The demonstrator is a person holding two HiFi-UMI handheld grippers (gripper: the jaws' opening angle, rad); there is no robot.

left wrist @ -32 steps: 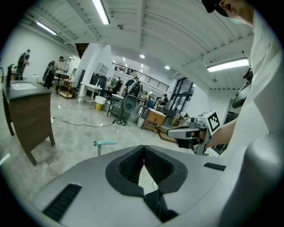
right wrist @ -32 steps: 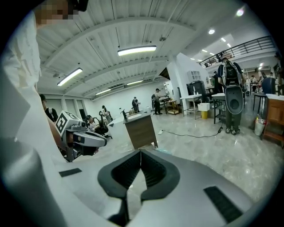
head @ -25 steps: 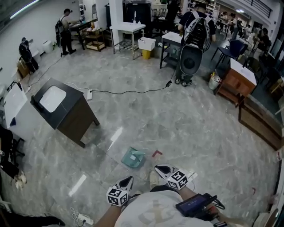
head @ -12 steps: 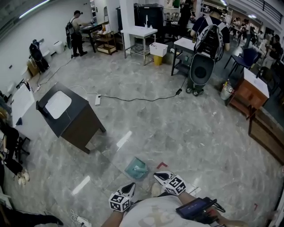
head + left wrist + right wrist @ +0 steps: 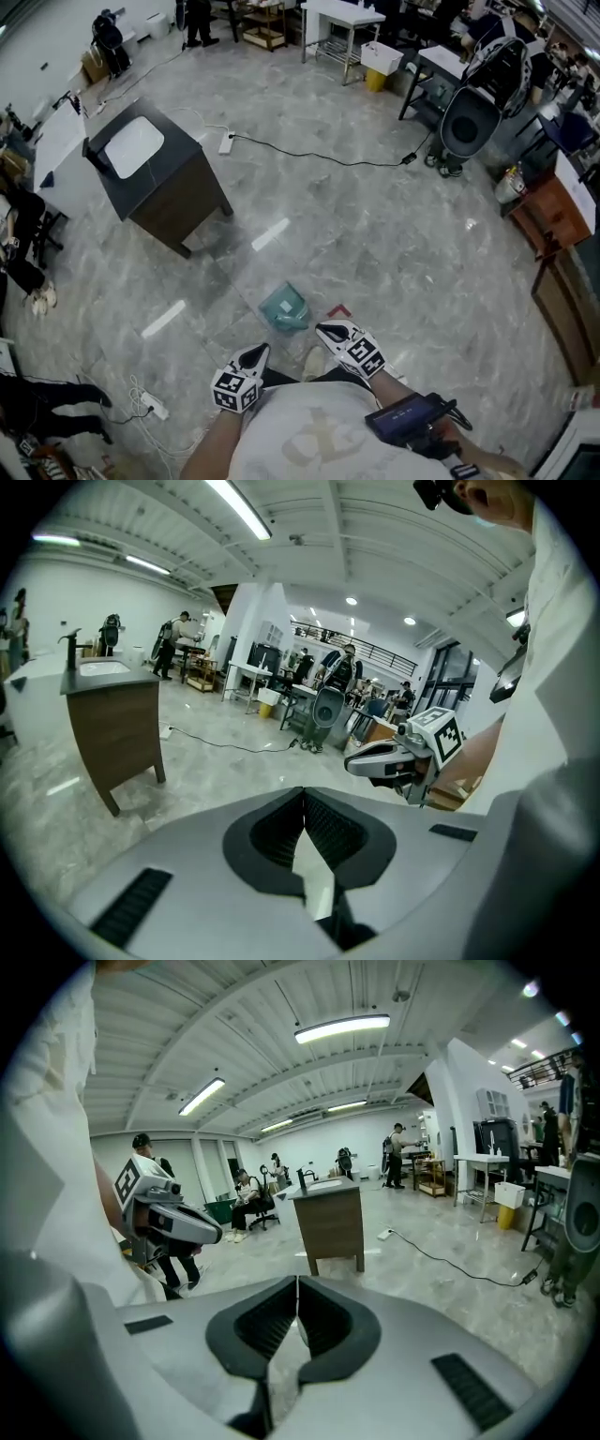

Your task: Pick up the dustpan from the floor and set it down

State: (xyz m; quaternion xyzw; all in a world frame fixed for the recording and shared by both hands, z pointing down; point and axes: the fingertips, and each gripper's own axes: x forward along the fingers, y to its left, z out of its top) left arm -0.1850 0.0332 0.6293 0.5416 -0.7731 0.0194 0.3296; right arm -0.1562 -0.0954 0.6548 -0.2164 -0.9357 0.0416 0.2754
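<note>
The right gripper (image 5: 297, 1283) fills the lower foreground, its two dark ribbed jaws pressed together with nothing between them. At the left, beside a white sleeve (image 5: 47, 1147), the left gripper (image 5: 208, 1231) points to the right, its marker cube (image 5: 127, 1183) at its rear end. Beyond the jaws a dark wooden cabinet (image 5: 330, 1227) stands on the pale marbled floor (image 5: 422, 1288), a black cable (image 5: 448, 1258) trails across the floor to its right, and long light strips (image 5: 342, 1027) run along the ribbed ceiling.
</note>
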